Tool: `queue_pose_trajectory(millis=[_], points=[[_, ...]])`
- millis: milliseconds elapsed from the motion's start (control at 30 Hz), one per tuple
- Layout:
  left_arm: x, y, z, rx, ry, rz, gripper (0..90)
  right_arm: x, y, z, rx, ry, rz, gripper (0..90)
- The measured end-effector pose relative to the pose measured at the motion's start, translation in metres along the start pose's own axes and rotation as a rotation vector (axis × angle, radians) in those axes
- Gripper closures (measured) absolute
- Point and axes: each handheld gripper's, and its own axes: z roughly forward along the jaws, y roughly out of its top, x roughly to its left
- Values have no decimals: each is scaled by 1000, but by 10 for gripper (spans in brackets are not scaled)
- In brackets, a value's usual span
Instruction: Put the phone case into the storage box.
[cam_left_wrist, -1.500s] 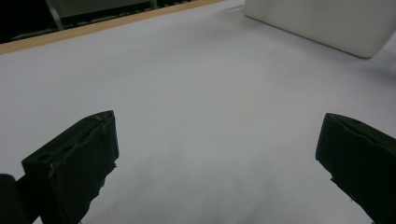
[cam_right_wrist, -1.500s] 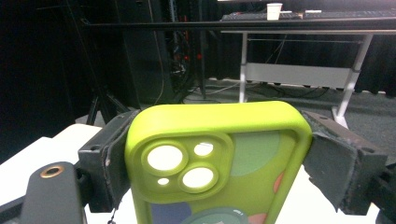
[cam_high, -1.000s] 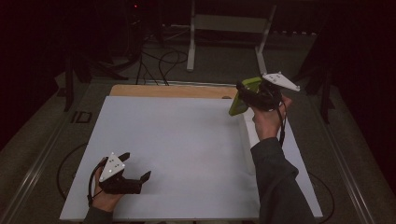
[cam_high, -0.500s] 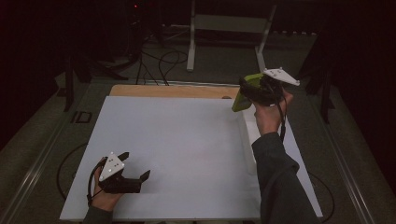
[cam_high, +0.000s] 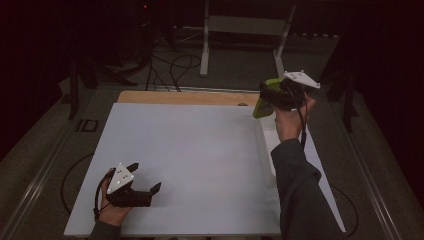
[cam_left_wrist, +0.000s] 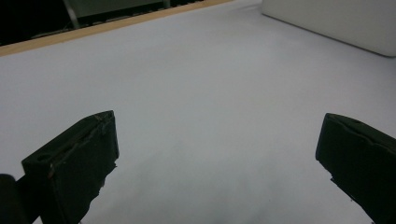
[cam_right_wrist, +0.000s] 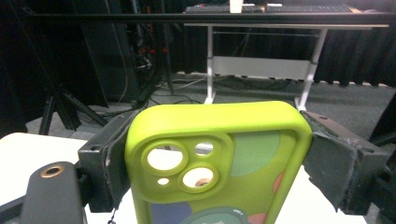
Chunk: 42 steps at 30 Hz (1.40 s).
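A lime-green phone case (cam_right_wrist: 219, 163) with camera cutouts and coloured patches stands upright between the two black pads of my right gripper (cam_right_wrist: 217, 161), which press on its side edges. From above, that right gripper (cam_high: 270, 100) is raised over the table's far right corner, with the green case (cam_high: 261, 104) sticking out of it to the left. My left gripper (cam_high: 145, 181) rests on the white table top (cam_high: 200, 150) at the near left. Its jaws stand wide apart in the left gripper view, and the left gripper (cam_left_wrist: 219, 154) has nothing between its pads.
A white box or tray (cam_left_wrist: 336, 21) sits on the table's right side, under the right forearm (cam_high: 295, 185). A wooden strip (cam_high: 185, 97) runs along the table's far edge. Beyond it stand a white metal frame (cam_high: 240, 30), cables and dark stands on the floor.
The right hand with the phone case has shifted slightly right and tilted a little. The left gripper has stayed where it was.
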Motion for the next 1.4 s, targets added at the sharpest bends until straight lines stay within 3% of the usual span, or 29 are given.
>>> queue_pose_trajectory(millis=[200,800,1400], points=[[0,-1,-1,-4,0,-6,0,-8,-1,4,10,-34,16,168],[1,-1,-1,2,2,-1,0,-20,-2,12,44,-111,-5,168],[1,-2,-2,4,2,0,0,-27,-9,22,84,-145,20,167]])
